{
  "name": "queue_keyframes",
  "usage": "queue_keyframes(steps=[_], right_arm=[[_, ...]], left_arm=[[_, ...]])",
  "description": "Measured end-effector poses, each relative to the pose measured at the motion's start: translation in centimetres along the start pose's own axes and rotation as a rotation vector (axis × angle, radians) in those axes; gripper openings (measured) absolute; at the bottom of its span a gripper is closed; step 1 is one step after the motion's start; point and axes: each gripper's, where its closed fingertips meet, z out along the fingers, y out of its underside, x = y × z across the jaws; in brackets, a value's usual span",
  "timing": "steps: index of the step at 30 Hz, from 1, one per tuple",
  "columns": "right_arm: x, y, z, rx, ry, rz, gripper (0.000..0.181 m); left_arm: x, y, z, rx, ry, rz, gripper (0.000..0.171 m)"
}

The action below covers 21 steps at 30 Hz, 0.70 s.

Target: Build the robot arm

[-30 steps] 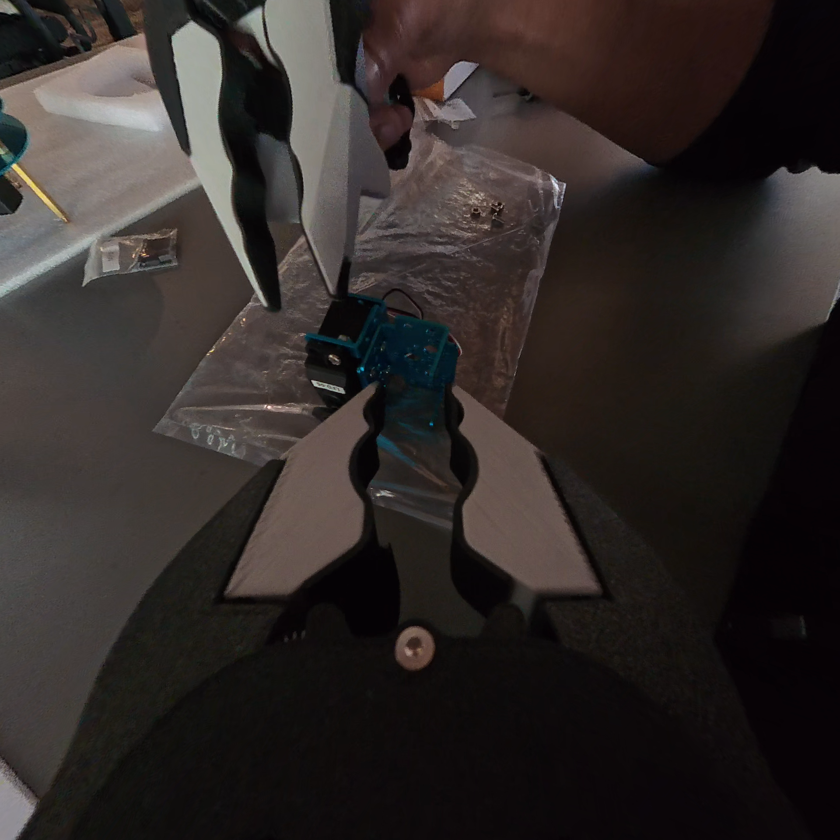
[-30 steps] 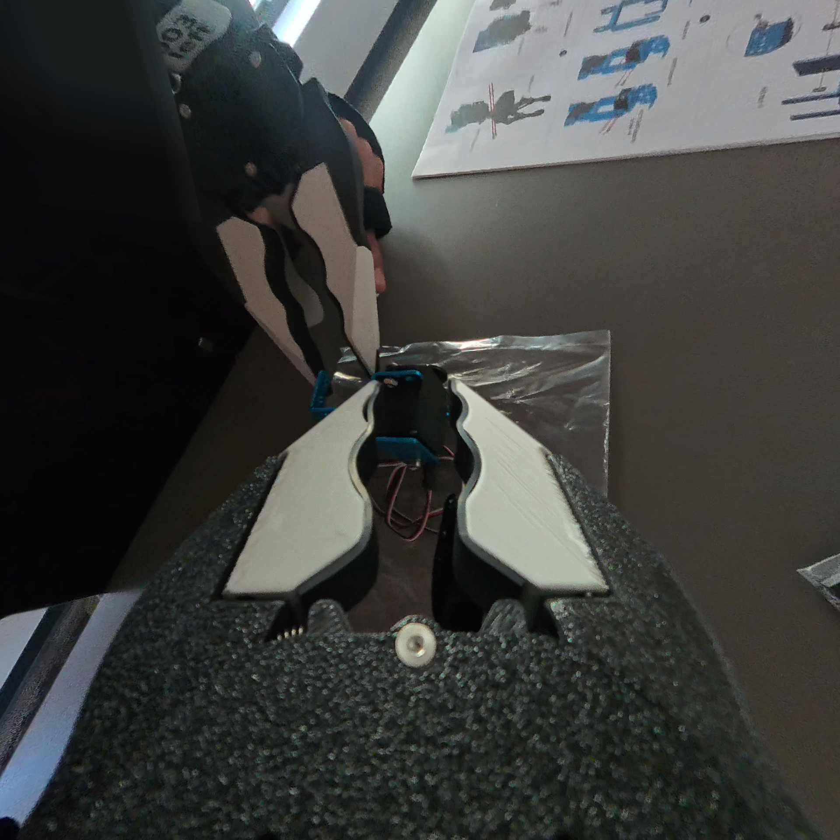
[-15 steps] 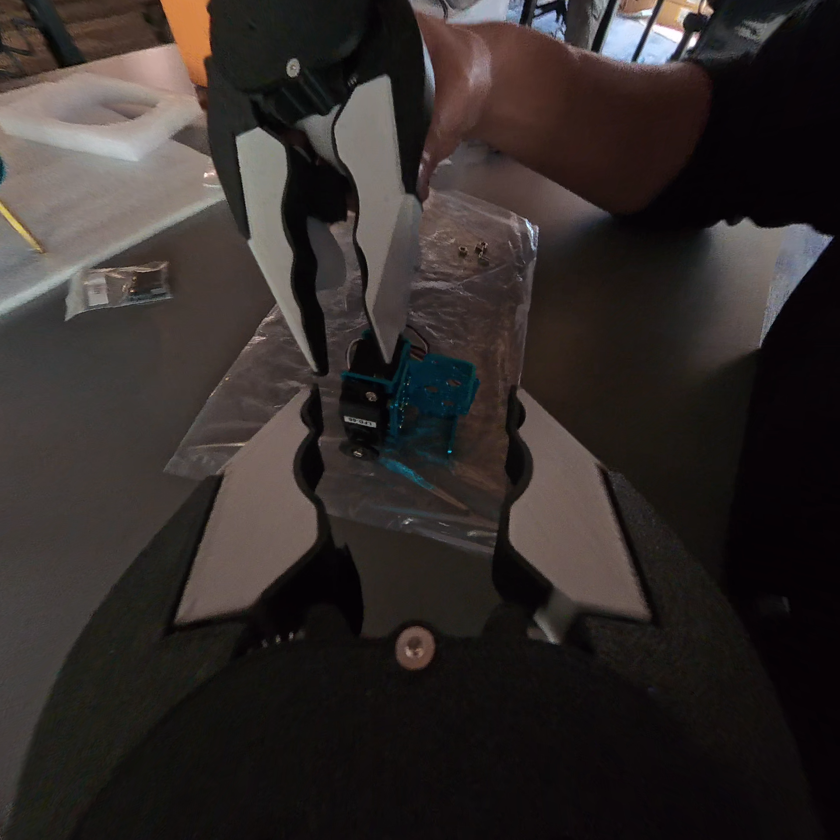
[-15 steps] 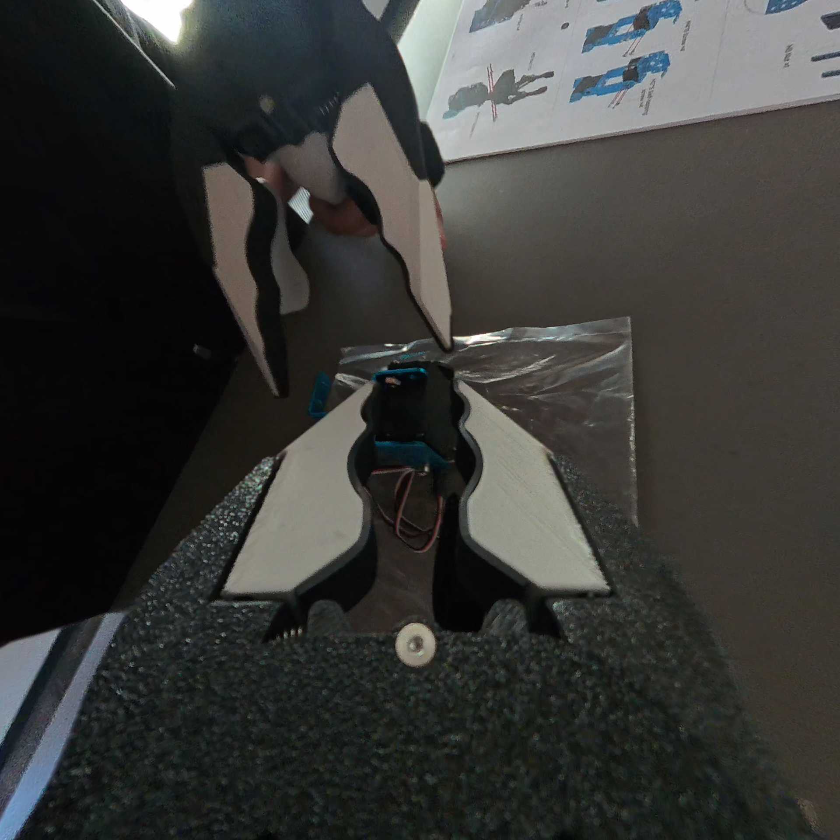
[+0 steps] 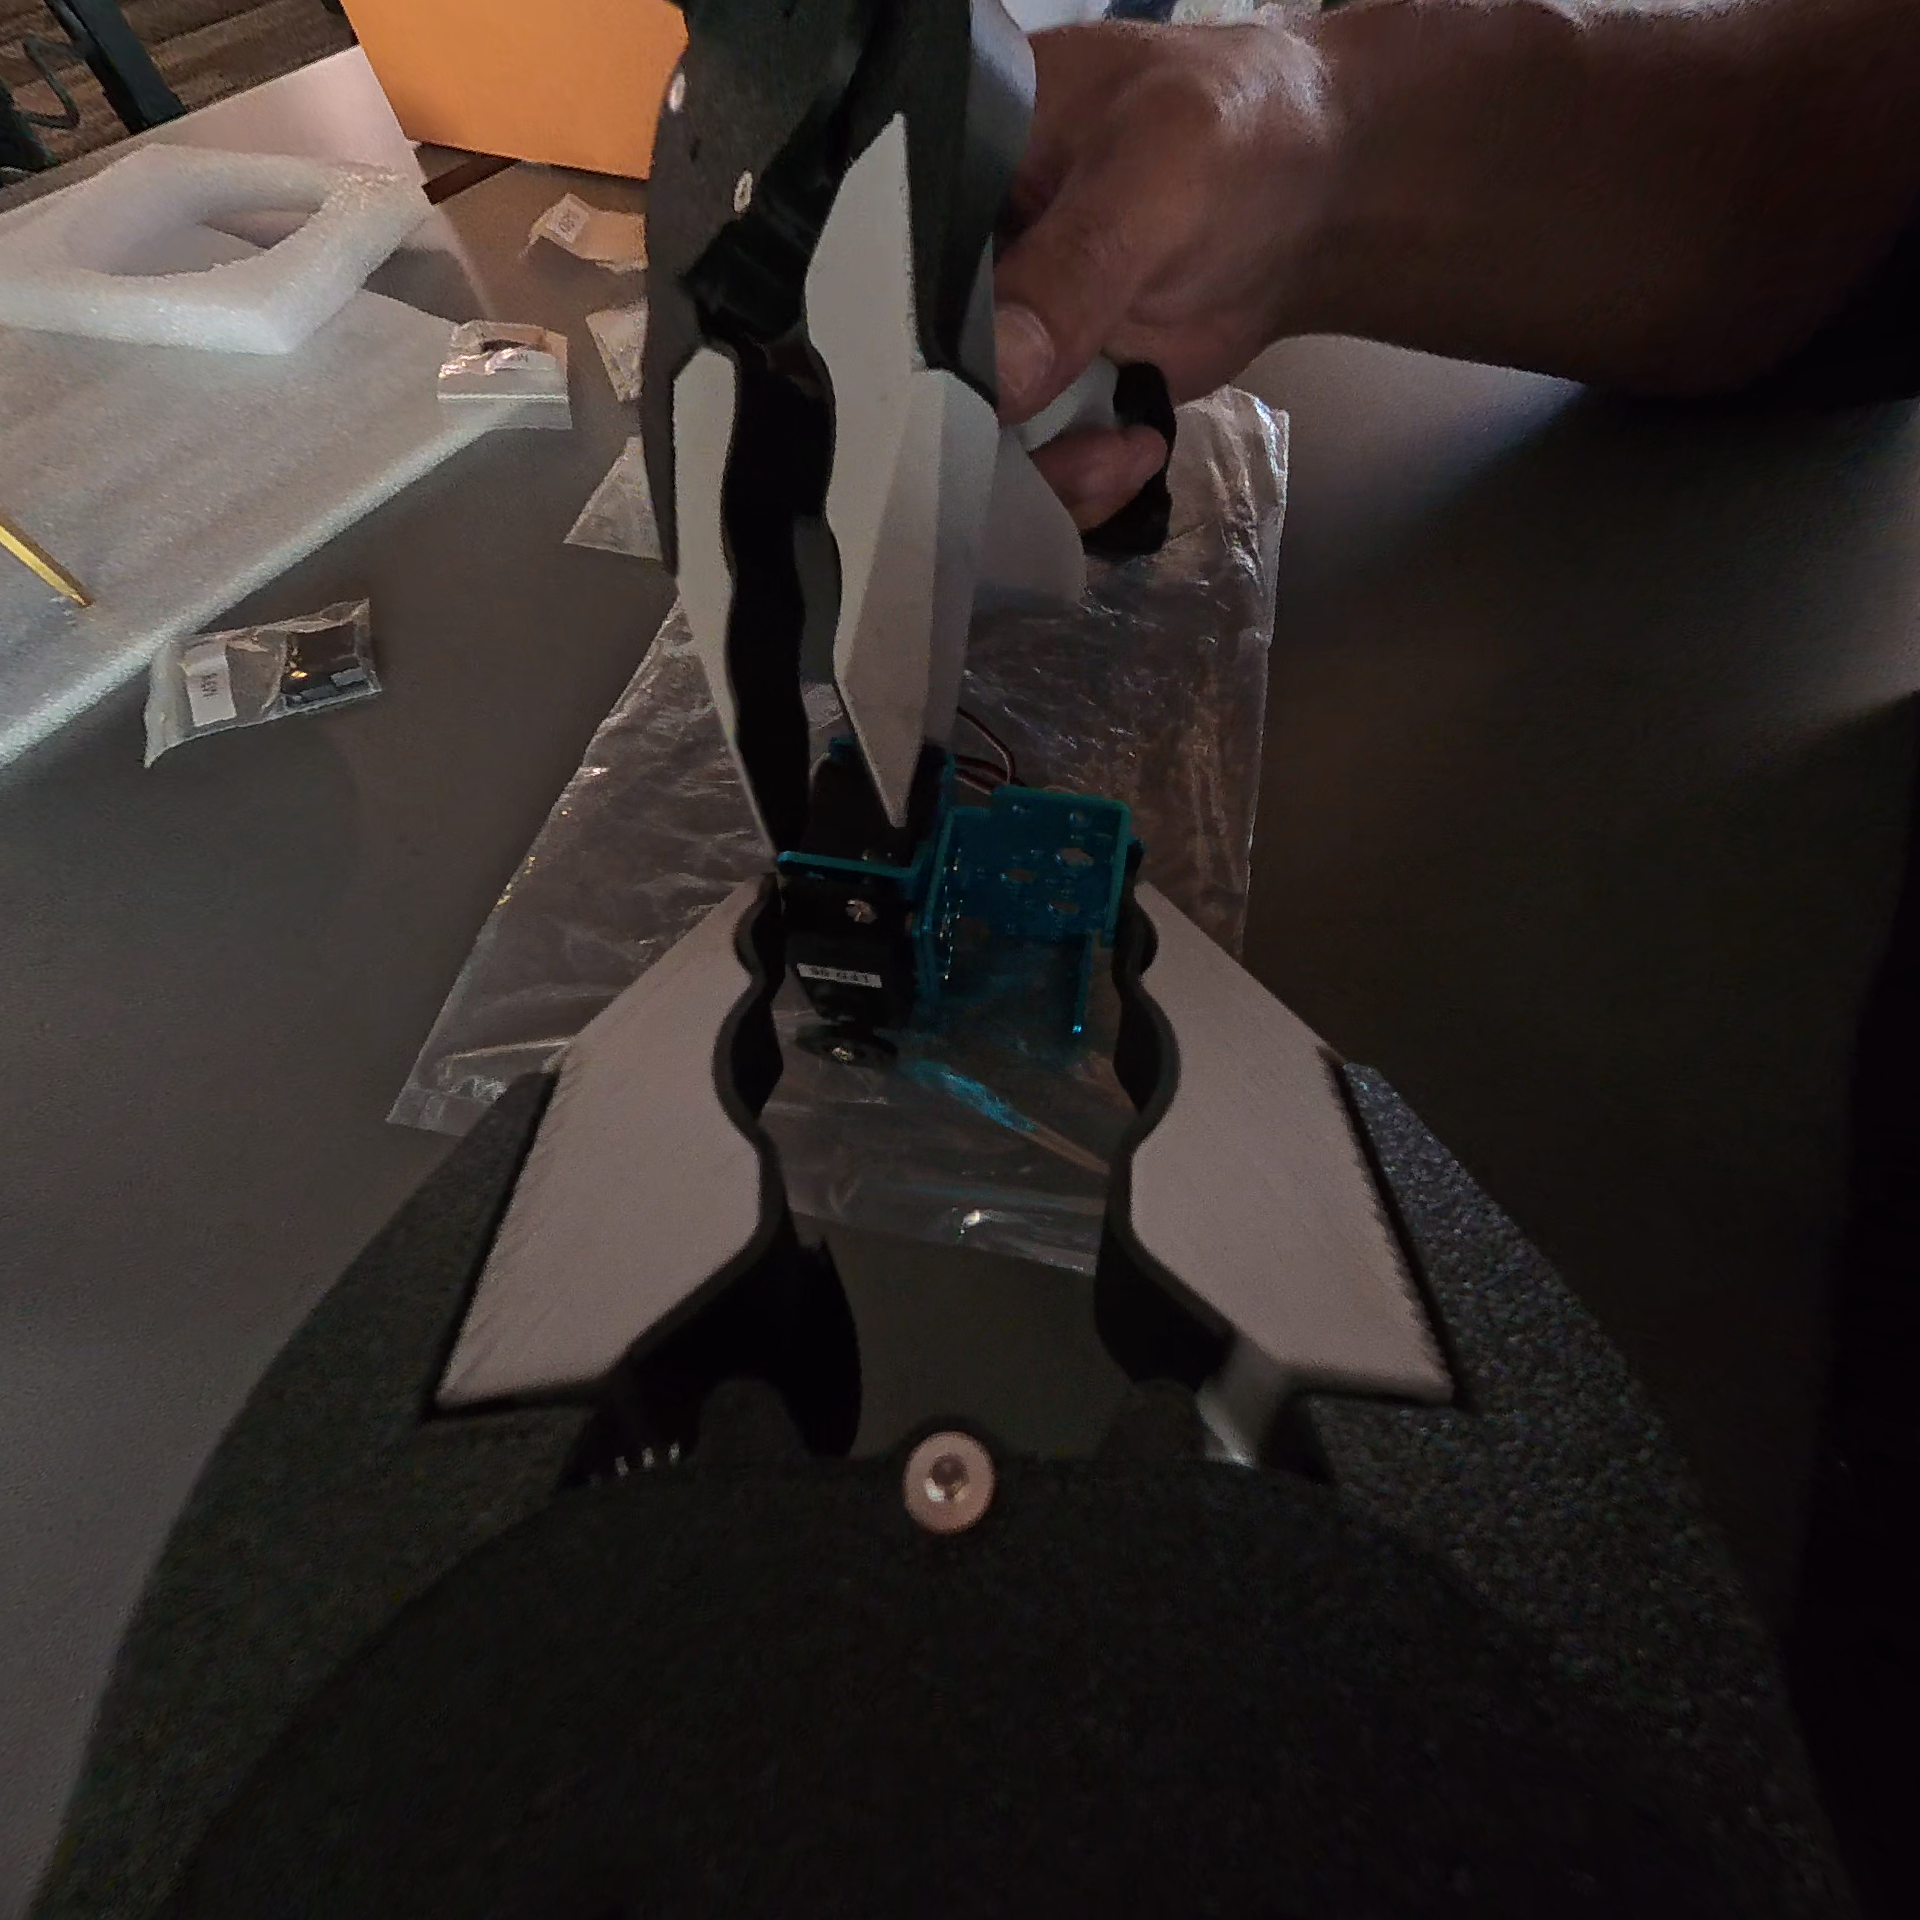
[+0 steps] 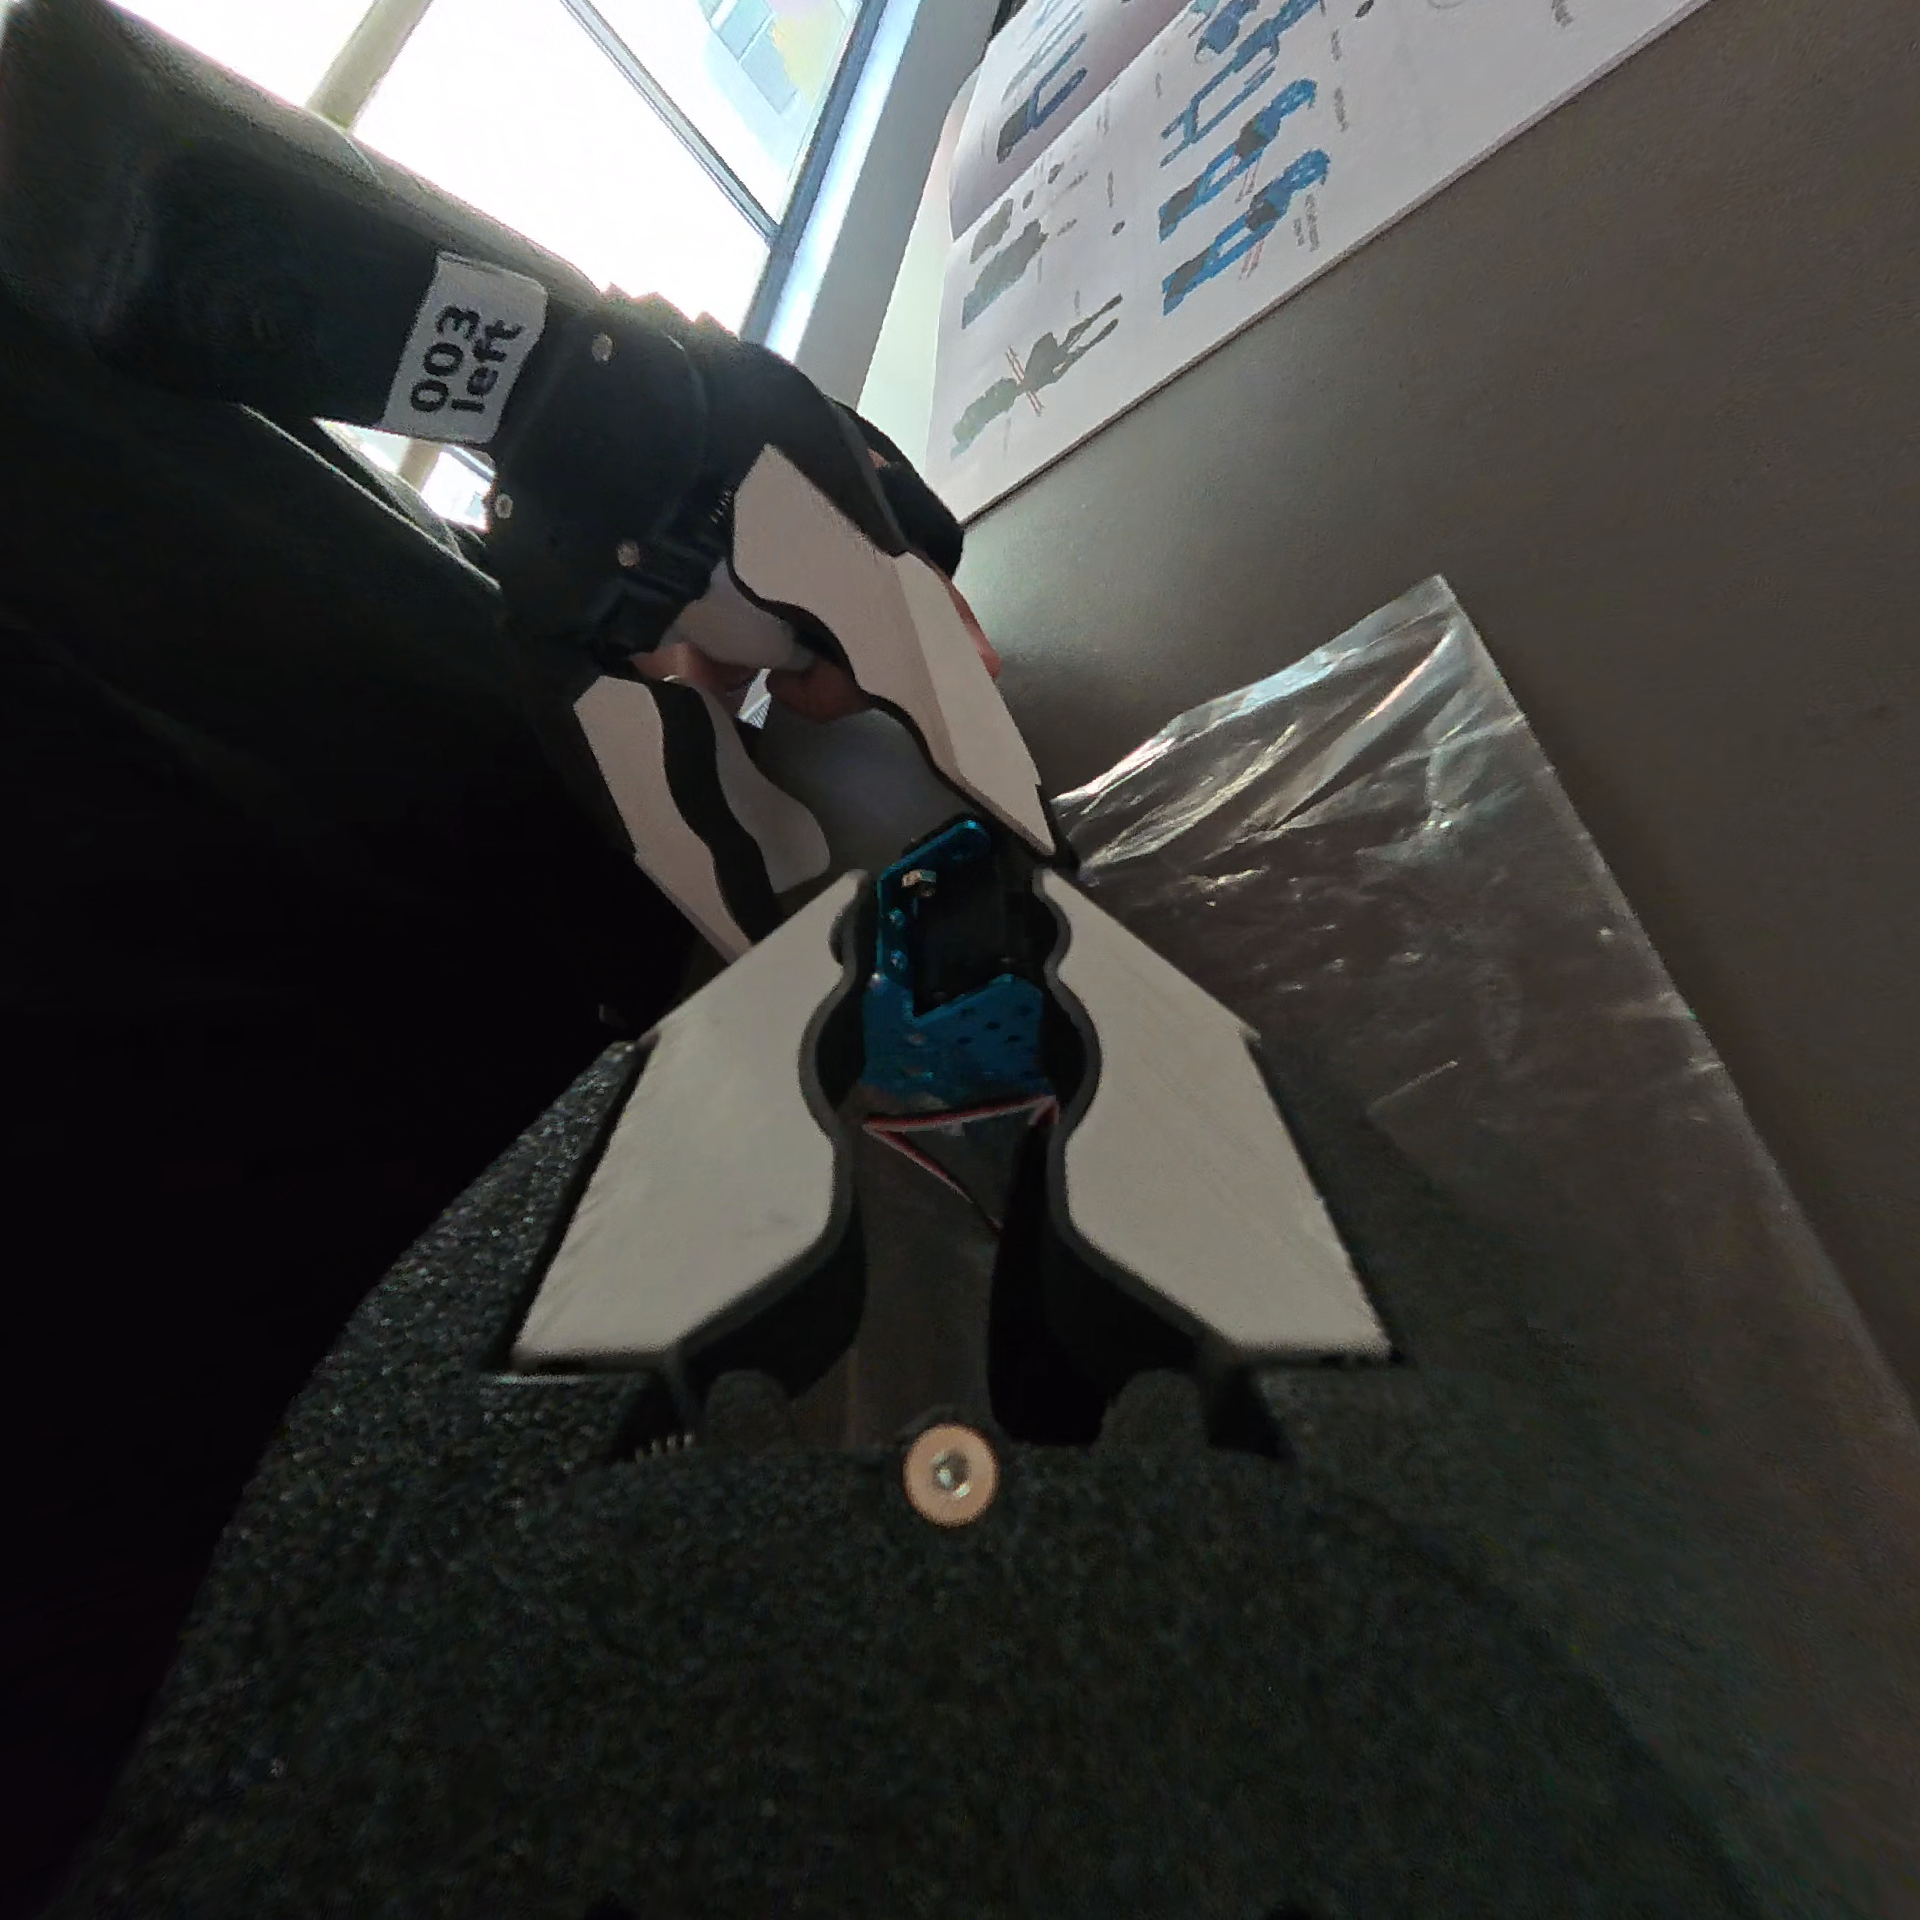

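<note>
I am holding the right gripper (image 6: 951,883) nearly closed, and it is pinching the small black motor (image 5: 842,935) together with the blue bracket (image 5: 1023,883) that is fixed to its side. In the left wrist view that same gripper (image 5: 836,821) is reaching down from above, with a hand (image 5: 1153,239) wrapped around its handle. The left gripper (image 5: 940,914) is standing wide open. Its two fingers are flanking the motor on one side and the bracket on the other, and I cannot tell whether either pad is actually touching. The motor and bracket are sitting on, or just above, a clear plastic bag (image 5: 1143,675) that is lying flat on the grey table (image 5: 1558,727). Thin red and dark wires (image 6: 935,1138) are trailing from the motor back between the right fingers. To my eye the right grip is narrow and high on the part, so I am judging that it could pivot if nudged. The open fingers look to be doing best squared to the flat faces, at even height, and clear of the wires and the slippery bag. A small packet (image 5: 260,675) is lying well off to one side, a white foam block (image 5: 156,270) is resting farther back, and a printed sheet (image 6: 1195,208) with blue drawings is lying beyond the bag.
</note>
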Motion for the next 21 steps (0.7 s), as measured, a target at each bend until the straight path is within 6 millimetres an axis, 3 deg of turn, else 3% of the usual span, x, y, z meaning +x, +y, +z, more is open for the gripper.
queue_keyframes(steps=[21], right_arm=[[0.05,-0.02,0.19,-0.007,-0.003,0.031,0.024]], left_arm=[[0.0,-0.01,0.03,0.002,0.002,0.0,0.064]])
